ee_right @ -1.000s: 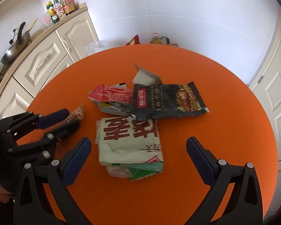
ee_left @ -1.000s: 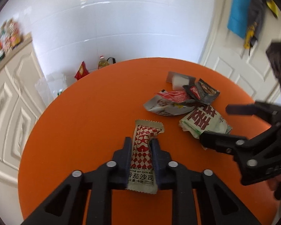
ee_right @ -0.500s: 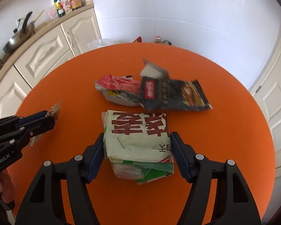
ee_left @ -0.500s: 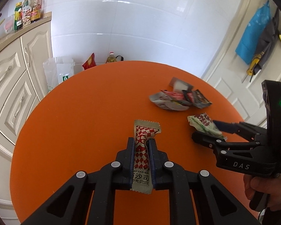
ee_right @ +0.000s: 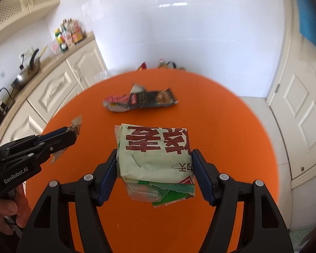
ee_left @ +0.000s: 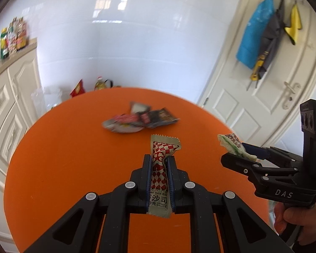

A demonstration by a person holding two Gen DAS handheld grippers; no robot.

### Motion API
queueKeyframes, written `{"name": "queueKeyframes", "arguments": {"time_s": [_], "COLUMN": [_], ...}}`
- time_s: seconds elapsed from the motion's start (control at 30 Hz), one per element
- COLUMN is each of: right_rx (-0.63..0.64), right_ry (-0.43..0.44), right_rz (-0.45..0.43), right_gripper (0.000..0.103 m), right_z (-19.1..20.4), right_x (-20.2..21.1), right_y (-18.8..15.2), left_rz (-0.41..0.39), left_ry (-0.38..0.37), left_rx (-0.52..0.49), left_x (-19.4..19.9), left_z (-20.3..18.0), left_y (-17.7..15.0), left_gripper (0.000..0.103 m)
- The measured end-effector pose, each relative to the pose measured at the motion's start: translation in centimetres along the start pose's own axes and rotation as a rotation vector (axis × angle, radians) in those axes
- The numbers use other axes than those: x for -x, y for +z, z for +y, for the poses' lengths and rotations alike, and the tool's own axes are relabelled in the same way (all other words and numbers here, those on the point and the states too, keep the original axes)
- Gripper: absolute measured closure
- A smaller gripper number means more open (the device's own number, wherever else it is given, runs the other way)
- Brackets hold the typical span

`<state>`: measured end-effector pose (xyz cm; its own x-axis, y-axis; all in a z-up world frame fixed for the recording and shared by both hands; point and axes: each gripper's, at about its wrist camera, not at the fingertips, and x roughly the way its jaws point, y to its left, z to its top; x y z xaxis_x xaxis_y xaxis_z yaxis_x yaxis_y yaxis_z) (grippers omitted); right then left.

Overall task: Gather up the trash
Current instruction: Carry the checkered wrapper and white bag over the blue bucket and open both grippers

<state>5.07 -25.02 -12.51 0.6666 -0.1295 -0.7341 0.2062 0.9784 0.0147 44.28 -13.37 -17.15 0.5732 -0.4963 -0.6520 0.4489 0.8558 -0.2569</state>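
My left gripper (ee_left: 159, 162) is shut on a red-and-white checked sauce packet (ee_left: 160, 168) and holds it above the round orange table (ee_left: 63, 158). It also shows in the right wrist view (ee_right: 70, 136). My right gripper (ee_right: 154, 158) is shut on a pale green folded wrapper (ee_right: 154, 154) with red characters, lifted off the table; it shows at the right of the left wrist view (ee_left: 231, 145). A pile of wrappers (ee_left: 137, 119), red, white and black, lies at the table's far side and shows in the right wrist view (ee_right: 141, 101).
Cream kitchen cabinets (ee_right: 59, 88) with bottles and a pan stand left of the table. A white door (ee_left: 252, 97) with hanging cloths is at the right. A plastic bag (ee_left: 46, 97) and bottles sit on the floor behind the table.
Both grippers have risen from the table with their loads. The right gripper closed on the green wrapper and lifted it; the left carried the sauce packet up.
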Motion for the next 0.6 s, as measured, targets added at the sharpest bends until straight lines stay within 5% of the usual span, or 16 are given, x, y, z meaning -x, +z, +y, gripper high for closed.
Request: {"name": "queueKeyframes", "arguments": {"time_s": [0.37,0.6], "right_rx": [-0.077,-0.152], "right_ry": [-0.064,-0.146], "right_rz": [-0.117,-0.173], "right_gripper": [0.035,0.035], "right_z": [-5.1,-10.1], "right_x": [7.8,12.5], "right_y": [-1.7,-3.3], "left_rz": [-0.070,-0.086], "left_ry": [-0.078,-0.170], "left_rx": [-0.108,-0.195], "left_x": [5.8,9.9], "left_z": [-4.8,-12.1], "left_y": [-1.7,-4.7], "left_gripper": [0.093,0.093]}}
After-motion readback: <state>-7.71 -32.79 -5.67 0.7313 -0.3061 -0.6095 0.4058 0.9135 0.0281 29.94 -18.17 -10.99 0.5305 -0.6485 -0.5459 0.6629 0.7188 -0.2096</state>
